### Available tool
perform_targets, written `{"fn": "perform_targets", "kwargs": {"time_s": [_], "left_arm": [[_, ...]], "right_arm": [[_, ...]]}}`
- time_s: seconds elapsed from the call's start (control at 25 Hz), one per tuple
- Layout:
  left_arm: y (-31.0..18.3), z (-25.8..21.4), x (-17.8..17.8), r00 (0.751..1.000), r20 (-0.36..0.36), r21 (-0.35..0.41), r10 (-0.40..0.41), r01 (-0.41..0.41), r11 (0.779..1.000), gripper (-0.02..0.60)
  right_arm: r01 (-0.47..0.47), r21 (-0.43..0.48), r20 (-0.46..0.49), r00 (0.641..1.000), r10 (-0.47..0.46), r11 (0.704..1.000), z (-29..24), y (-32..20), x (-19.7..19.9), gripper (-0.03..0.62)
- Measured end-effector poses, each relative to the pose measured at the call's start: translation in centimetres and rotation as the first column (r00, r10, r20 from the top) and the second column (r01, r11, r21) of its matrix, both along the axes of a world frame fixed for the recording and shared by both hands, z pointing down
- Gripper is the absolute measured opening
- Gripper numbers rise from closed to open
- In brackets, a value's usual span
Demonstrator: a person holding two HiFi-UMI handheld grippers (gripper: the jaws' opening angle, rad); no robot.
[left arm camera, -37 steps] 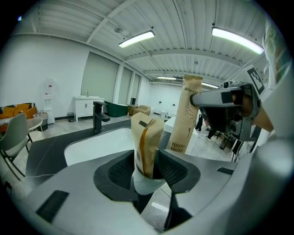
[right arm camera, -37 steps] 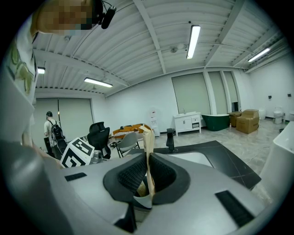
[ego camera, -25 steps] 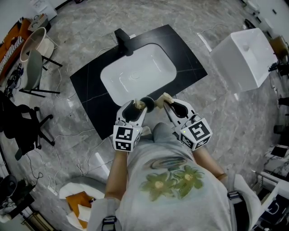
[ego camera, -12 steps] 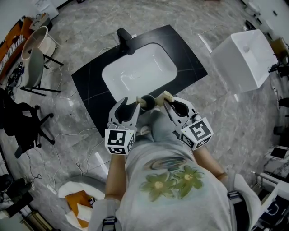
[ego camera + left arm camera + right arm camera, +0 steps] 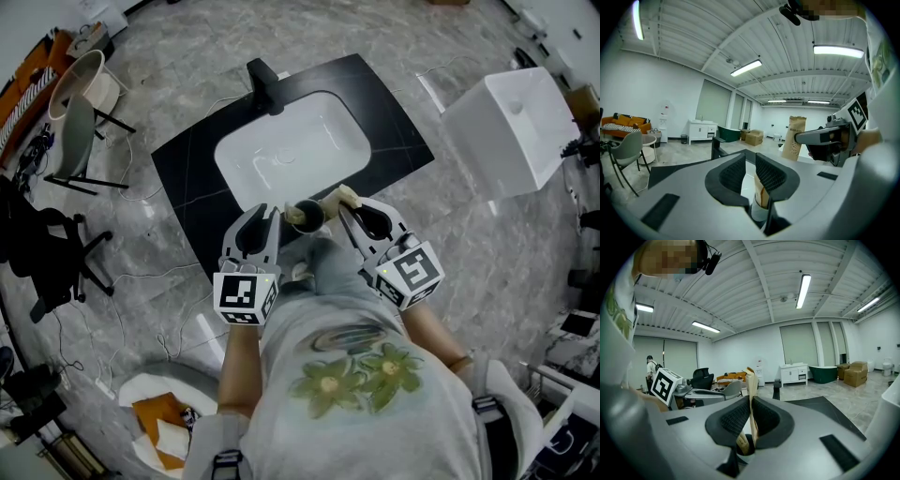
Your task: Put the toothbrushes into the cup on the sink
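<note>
A dark cup (image 5: 307, 217) stands on the near edge of the black counter (image 5: 187, 178), in front of the white sink (image 5: 291, 155). My right gripper (image 5: 345, 208) is shut on a beige paper-wrapped toothbrush (image 5: 338, 198), which sticks up just right of the cup; the packet (image 5: 750, 394) is pinched between the jaws of my right gripper (image 5: 751, 405). My left gripper (image 5: 265, 216) hovers just left of the cup. In the left gripper view my left gripper (image 5: 750, 161) has closing jaws, and a brown paper piece (image 5: 761, 192) lies low between them against one jaw, with a gap on the other side.
A black faucet (image 5: 264, 82) stands at the sink's far left. A white cabinet (image 5: 511, 122) sits on the floor to the right. Left of the counter are a pale chair (image 5: 70, 141) and a black office chair (image 5: 37, 262). Cables trail over the marble floor.
My left gripper has pulled back from the cup toward the lower left. Its jaws spread wide and have since narrowed. The right gripper has kept its place with the packet.
</note>
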State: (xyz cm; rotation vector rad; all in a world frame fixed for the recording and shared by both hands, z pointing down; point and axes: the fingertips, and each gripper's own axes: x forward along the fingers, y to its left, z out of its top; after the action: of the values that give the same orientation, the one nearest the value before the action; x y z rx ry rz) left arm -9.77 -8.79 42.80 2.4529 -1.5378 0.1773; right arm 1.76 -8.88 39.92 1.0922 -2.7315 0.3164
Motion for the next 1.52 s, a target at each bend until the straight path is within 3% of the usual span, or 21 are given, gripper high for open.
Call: {"fn": "perform_targets", "kwargs": {"time_s": [0.4,1.52], "left_arm": [[0.0,-1.4,-0.3,0.999,-0.037,0.050,-0.002,0.004,0.999,0.020],[-1.6,0.0,-0.7,1.000,-0.014,0.013,-0.025,0.025,1.000,0.018]], "right_arm": [[0.022,-0.004,0.022,1.000,-0.022,1.000,-0.2,-0.5,-0.8,0.049],[0.069,-0.059,0.022,0.997,-0.068,0.996,2.2,-1.6,-1.7,0.049]]}}
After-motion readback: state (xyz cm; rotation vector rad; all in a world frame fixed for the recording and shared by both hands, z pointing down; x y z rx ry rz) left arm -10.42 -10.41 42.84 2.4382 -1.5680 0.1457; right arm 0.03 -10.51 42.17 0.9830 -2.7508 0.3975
